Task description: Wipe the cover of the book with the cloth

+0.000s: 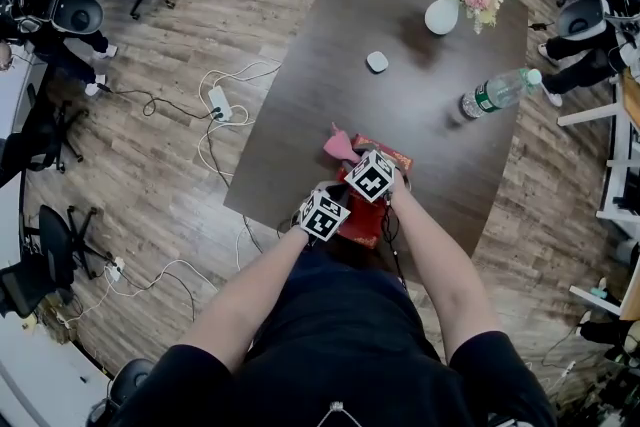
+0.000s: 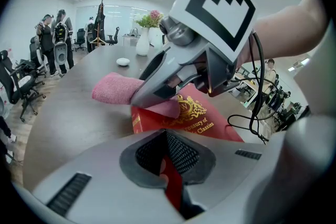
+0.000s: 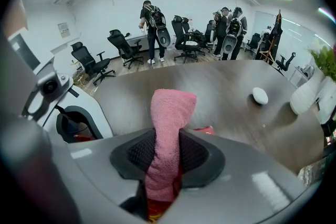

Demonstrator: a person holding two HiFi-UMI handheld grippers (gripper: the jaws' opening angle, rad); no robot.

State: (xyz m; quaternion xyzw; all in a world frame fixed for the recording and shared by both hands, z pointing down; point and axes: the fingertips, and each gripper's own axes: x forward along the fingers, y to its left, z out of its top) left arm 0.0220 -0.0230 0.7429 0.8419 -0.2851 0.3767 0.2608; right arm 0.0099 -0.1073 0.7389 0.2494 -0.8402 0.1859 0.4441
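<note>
In the head view, the book (image 1: 388,155) lies flat on the dark table (image 1: 330,45), cover up, close to the near edge in front of the person. Both grippers sit over it, touching or nearly so. The left gripper (image 1: 335,215) is at the near end and the right gripper (image 1: 356,163) is farther in, with the pink cloth (image 1: 338,143) poking out past it to the far left. The book's long axis appears to run away from the person and slant toward the far right, but the grippers cover its middle.

In the left gripper view, the jaws are clamped on the book's near edge, with red showing in the slit between them. The spine faces left and the gold crest and title face up. The right gripper's tips press the cloth onto the cover near the spine. With only 1 edge pinned, a hard sideways stroke could swing the book about that clamp or push it toward the table edge.

In the right gripper view, the jaws are closed on a narrow fold of the cloth, which stands forward between them, and a sliver of red shows below. So little towel lies under the tips that the hard jaw ends could scrape the cover, or the fold could pull free on a dragging stroke. With the 2 grippers this close, a stroke toward the person risks knocking them together.
</note>
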